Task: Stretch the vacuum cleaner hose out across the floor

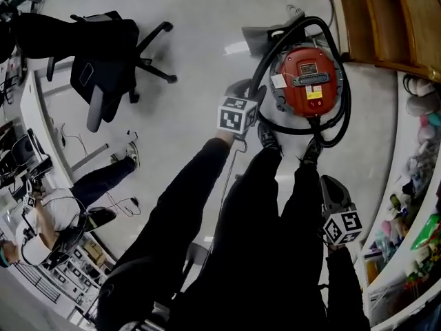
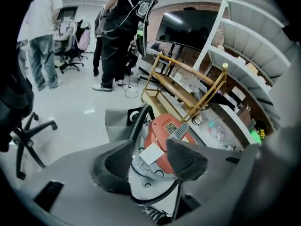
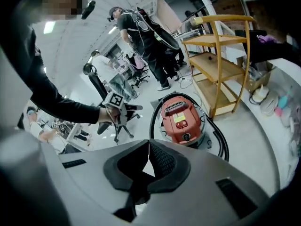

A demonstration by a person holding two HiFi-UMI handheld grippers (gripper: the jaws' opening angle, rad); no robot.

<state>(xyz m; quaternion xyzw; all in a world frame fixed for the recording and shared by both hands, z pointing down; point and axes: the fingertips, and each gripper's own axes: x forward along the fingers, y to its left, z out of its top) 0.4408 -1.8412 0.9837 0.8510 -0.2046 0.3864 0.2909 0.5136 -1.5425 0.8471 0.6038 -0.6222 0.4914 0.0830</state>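
We hold our left gripper with jaws partly apart, gripping nothing, and our right gripper with jaws pressed together and empty, while the black hose lies looped around the red vacuum cleaner on the floor.

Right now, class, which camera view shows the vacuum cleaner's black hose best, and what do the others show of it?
The head view: from above, the hose shows as nearly a whole loop round the red vacuum cleaner. The right gripper view shows the loop at a slant, the left gripper view only a short stretch.
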